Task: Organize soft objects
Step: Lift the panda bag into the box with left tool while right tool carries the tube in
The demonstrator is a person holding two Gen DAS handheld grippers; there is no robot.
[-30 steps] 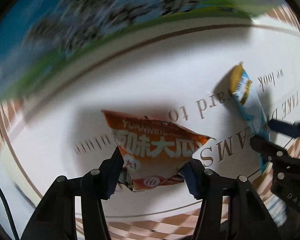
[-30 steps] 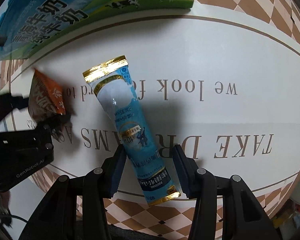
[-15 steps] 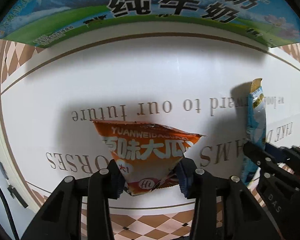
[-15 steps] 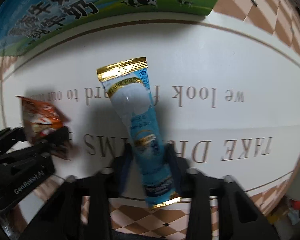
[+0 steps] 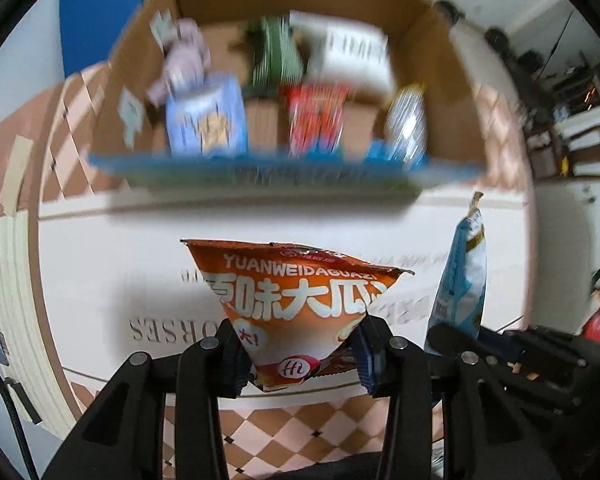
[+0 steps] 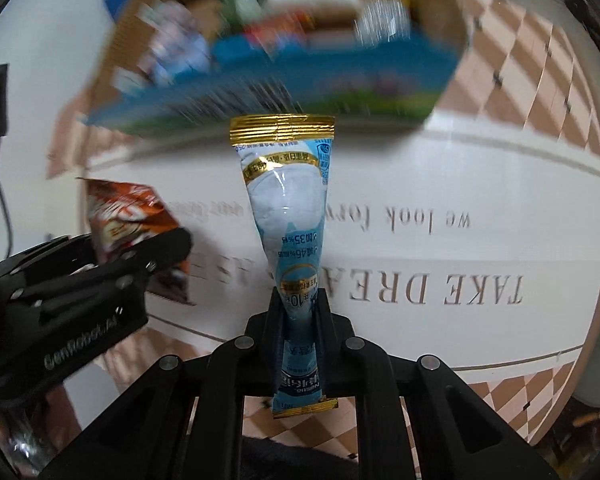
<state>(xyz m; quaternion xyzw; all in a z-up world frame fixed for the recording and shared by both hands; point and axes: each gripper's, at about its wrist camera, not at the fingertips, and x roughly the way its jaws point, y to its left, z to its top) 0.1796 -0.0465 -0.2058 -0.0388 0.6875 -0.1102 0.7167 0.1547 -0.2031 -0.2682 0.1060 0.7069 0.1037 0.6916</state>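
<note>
Cardboard box [image 5: 440, 40] interior (sharper leftward)

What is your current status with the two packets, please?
Left gripper shut on orange snack bag. Right gripper shut on blue sachet. Cardboard box ahead, nothing in between.

A white lettered mat [image 6: 440, 184] lies over brown-and-cream checkered floor [image 5: 300, 432], beside a blue panel [image 5: 96, 16].
</note>
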